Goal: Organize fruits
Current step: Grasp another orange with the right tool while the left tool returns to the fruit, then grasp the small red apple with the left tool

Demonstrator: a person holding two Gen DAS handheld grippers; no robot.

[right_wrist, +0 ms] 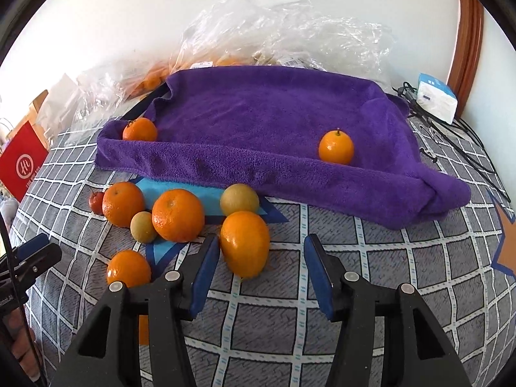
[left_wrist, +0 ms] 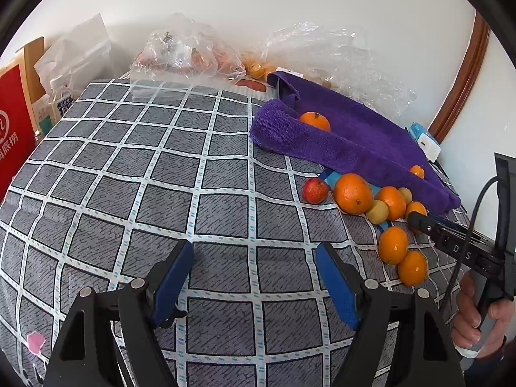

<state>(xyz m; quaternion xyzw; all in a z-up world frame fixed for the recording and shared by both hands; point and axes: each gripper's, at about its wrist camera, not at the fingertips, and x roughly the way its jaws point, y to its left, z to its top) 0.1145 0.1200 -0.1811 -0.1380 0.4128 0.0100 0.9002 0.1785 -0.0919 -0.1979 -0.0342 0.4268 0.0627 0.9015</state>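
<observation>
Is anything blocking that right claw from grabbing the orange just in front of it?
Nothing visible does. The right gripper is open, and the nearest orange lies on the checked cloth just ahead, close to its left finger. The other fruit sits beyond and to the left.

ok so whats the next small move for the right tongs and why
Probably ease the right tongs forward and slightly left, then close on the nearest glossy orange citrus fruit. They are open, and that fruit sits just past the fingertips, touching the left one. Two oranges already lie on the purple towel-lined tray, so the loose fruit on the checked cloth likely goes there next.
</observation>
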